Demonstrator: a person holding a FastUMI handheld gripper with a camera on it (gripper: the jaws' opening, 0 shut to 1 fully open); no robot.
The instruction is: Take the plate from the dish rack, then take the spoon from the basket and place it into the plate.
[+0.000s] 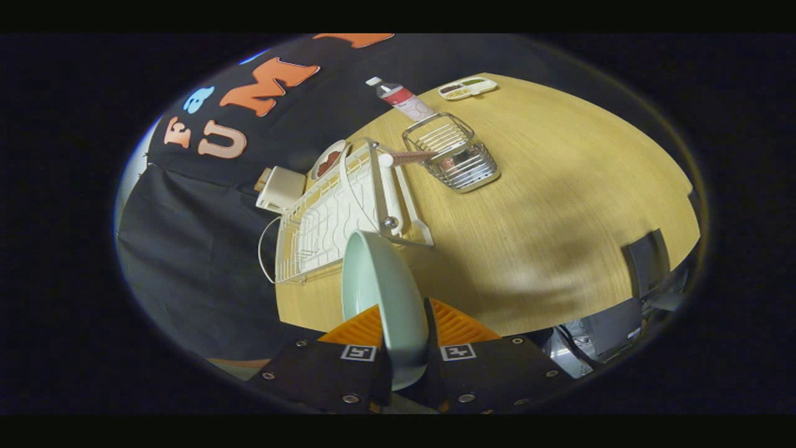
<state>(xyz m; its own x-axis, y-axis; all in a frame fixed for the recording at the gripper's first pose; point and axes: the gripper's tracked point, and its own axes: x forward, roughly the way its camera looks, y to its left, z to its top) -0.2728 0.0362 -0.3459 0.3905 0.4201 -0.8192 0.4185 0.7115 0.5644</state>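
Wooden tabletop (559,205), pale grain, backed by a black cloth wall.

Tongs (407,348): one pair, closed on the rim of the plate, a finger pressing each face.

Plate (379,292): one, pale green, held on edge between the fingers; its long axis runs straight ahead from the tongs toward the rack, hollow face turned to the left.

Dish rack (329,218): one, white wire, just beyond the plate's far edge, long axis running away from the tongs.

Basket (457,155): one, metal wire, beyond the rack and slightly right, standing on the tabletop.

Spoon (410,158): one, pinkish handle, leaning out of the basket, handle pointing left toward the rack.

Bottle (401,99): one, white cap, behind the basket.

Tray (466,88): one, small, white, at the far edge.

White box (281,188): one, left of the rack.
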